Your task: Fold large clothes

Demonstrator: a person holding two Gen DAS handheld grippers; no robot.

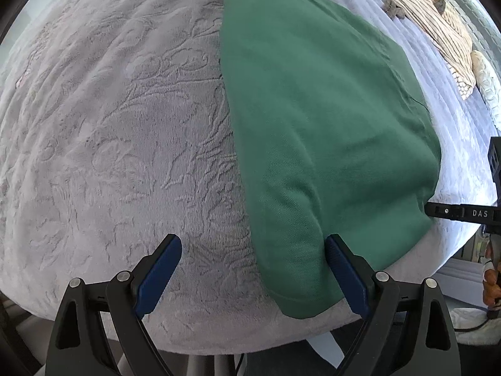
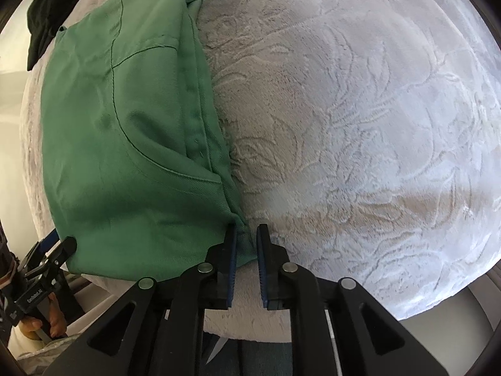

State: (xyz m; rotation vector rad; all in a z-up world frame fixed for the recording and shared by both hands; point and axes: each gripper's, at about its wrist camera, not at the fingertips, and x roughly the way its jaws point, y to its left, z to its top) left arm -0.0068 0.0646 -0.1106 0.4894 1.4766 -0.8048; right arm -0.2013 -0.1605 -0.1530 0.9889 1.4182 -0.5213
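A green garment point(image 1: 322, 131), folded into a long band, lies on a pale embossed plush blanket point(image 1: 109, 144). My left gripper point(image 1: 252, 244) is open wide, with the garment's near left corner between its blue pads point(image 1: 156, 275). In the right wrist view the garment point(image 2: 131, 144) shows seams and a curved pocket line. My right gripper point(image 2: 247, 235) is open by a narrow gap at the garment's near right corner; the cloth lies at its left fingertip, and no grip is visible. The other gripper shows at the edge of each view point(image 1: 460, 213) point(image 2: 47, 260).
A cream striped cloth point(image 1: 438, 25) lies at the far right of the bed. A dark garment point(image 2: 53, 9) lies at the far edge, beyond the green one. The bed's near edge runs just under both grippers. The blanket point(image 2: 360, 125) spreads wide to the right.
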